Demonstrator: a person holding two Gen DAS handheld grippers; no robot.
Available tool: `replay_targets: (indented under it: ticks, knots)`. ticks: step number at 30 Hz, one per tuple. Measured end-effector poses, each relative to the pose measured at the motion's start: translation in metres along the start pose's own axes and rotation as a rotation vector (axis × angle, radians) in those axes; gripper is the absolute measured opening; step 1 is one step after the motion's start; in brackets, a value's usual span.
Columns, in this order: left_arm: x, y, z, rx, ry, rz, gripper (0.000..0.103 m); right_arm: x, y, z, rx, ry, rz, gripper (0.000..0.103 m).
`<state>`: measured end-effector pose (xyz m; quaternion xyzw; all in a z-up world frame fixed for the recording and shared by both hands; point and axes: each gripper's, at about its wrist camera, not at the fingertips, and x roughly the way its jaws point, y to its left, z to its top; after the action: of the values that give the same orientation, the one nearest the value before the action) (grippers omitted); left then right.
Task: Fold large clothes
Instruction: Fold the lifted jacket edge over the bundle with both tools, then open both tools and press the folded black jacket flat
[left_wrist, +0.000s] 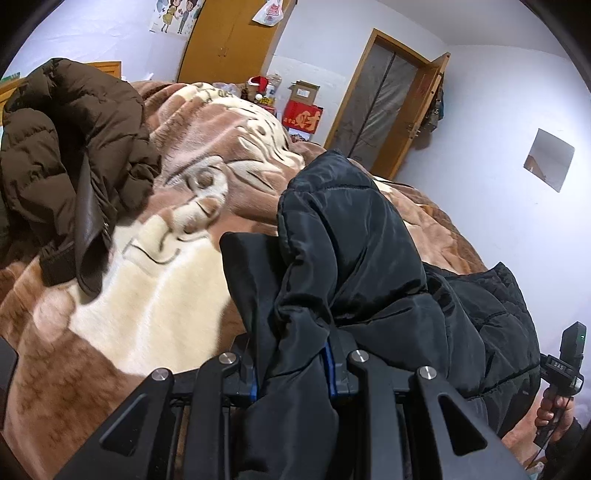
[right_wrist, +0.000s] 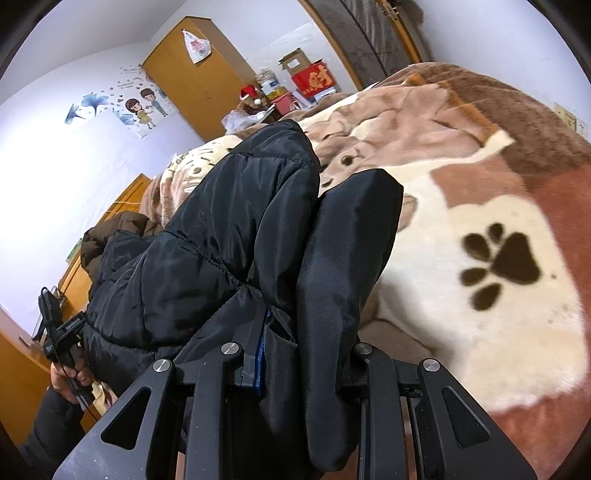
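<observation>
A black padded jacket (left_wrist: 354, 258) hangs bunched between both grippers above the bed. My left gripper (left_wrist: 293, 373) is shut on a fold of its fabric, which fills the gap between the fingers. In the right wrist view the same black jacket (right_wrist: 229, 236) is lifted, and my right gripper (right_wrist: 295, 365) is shut on another edge of it. The fingertips of both grippers are hidden by the cloth. The other hand-held gripper shows at the right edge of the left wrist view (left_wrist: 565, 369) and at the left edge of the right wrist view (right_wrist: 64, 343).
A brown and cream plush blanket (left_wrist: 155, 295) with a paw print (right_wrist: 502, 266) covers the bed. A brown puffer jacket (left_wrist: 74, 155) lies crumpled at the far left. A wooden wardrobe (left_wrist: 229, 40), red boxes (left_wrist: 303, 116) and a door (left_wrist: 384, 99) stand beyond the bed.
</observation>
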<state>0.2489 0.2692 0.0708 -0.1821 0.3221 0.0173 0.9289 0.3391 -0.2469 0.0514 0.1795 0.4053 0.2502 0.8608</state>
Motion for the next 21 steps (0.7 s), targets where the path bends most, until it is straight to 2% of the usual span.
replay_targets:
  ticks: [7, 12, 14, 18, 19, 21]
  knots:
    - [0.041, 0.04, 0.007, -0.018, 0.017, 0.021, 0.026, 0.054, 0.005, -0.002, 0.021, 0.022, 0.012, 0.026]
    - [0.096, 0.067, -0.017, -0.038, 0.116, 0.075, 0.027, 0.103, -0.012, -0.02, 0.048, 0.108, -0.044, 0.027]
    - [0.112, 0.077, -0.033, -0.054, 0.145, 0.107, 0.028, 0.117, -0.024, -0.031, 0.06, 0.145, -0.075, 0.032]
    - [0.127, 0.097, -0.057, -0.109, 0.166, 0.135, 0.042, 0.123, -0.041, -0.042, 0.087, 0.176, -0.081, 0.045]
    - [0.126, 0.097, -0.058, -0.111, 0.161, 0.147, 0.047, 0.121, -0.041, -0.041, 0.084, 0.178, -0.087, 0.05]
    - [0.121, 0.099, -0.058, -0.125, 0.157, 0.158, 0.052, 0.116, -0.04, -0.04, 0.085, 0.188, -0.09, 0.053]
